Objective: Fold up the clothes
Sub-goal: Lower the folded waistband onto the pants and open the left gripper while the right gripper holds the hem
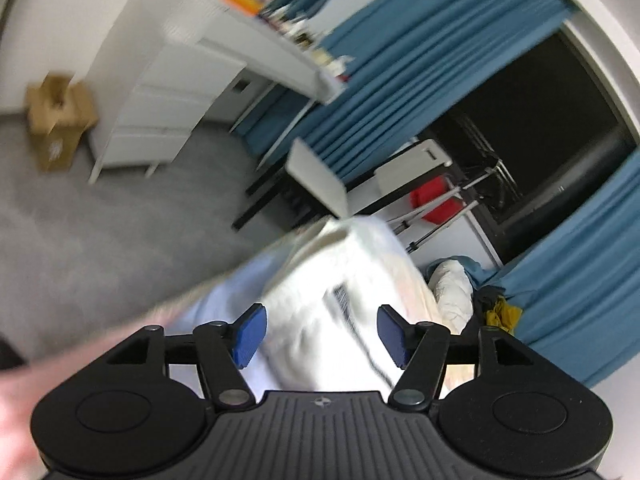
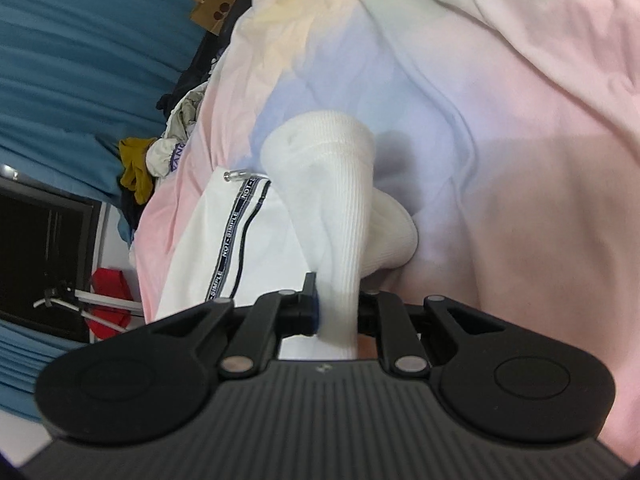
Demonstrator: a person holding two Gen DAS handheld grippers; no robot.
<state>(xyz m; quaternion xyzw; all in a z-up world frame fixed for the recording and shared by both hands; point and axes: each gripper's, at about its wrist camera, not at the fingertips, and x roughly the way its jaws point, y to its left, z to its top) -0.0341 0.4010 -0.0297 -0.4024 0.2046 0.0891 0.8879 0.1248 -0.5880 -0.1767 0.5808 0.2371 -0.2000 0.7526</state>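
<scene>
**Sock pinched on the right, left jaws free over the white garment**

On the left, the left hand-held gripper (image 1: 320,334) stands wide with nothing between its blue pads (image 1: 249,336). Straight ahead of it, past the fingertips, lies a white garment with a striped band (image 1: 352,280), blurred in this view, spread on the pastel bedsheet (image 1: 224,292). Its length seems to run away from the jaws and a little to the right, though the blur keeps that from being certain. Beyond it, near the blue curtain, is a heap of other clothes (image 1: 452,284).

On the right, the right hand-held gripper (image 2: 338,312) is nearly closed and pinches one end of a white ribbed sock (image 2: 340,200). The sock's long axis runs forward from the jaws, then bends over at the far end; its bulk rests on the sheet. The white garment lies just to the sock's left in this view, its lettered tape (image 2: 230,236) and dark drawcord (image 2: 250,224) running roughly parallel to the sock.

My reading is that the coming move turns on the sock's free far end: it lies forward of the right jaws, and the empty left gripper is the one free to take it.

Count: two grippers, one sock clearly seen, one white taped garment, one heap of unsorted clothes.
</scene>
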